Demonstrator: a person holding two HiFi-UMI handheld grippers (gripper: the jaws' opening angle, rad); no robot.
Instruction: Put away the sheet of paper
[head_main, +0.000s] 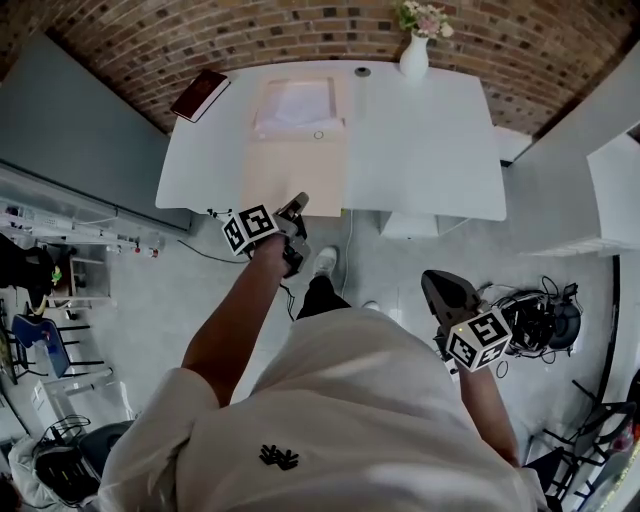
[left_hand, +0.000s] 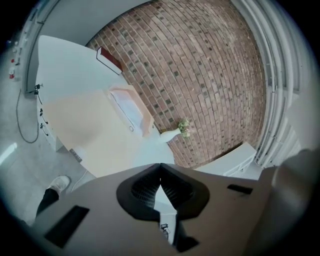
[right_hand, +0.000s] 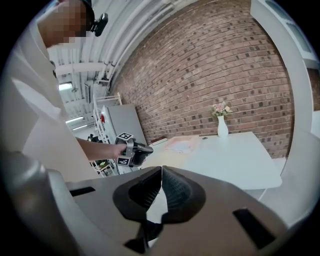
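You are holding both tools short of the job. The left gripper (head_main: 298, 204) is hanging just over the near edge of the white round-cornered table (head_main: 430, 150) with its jaws pressed together on nothing. The right gripper (head_main: 432, 280) is sitting well back at the lower right of the head view, over the floor, its jaws likewise closed and empty. The white sheet of paper (head_main: 297, 103) is lying flat in the upper centre of the head view, on the far half of an open pale tan folder (head_main: 295, 178) whose near flap is spreading toward you. A dark red book (head_main: 200, 95) is lying at the table's upper left corner and a white vase of flowers (head_main: 414, 55) is standing at its far edge, both apart from the sheet. You are probably dealing with something very light, thin and floppy that is hugging the surface under it, so it is offering no raised edge, is likely to slide under a push, and will crease if pinched hard. A corner or the near edge looks like the best hold, once the jaws are parted. If putting it away means closing the folder, the stiffer tan flap's near edge is the easier grip. Whether the sheet is loose or clipped you cannot tell from here.
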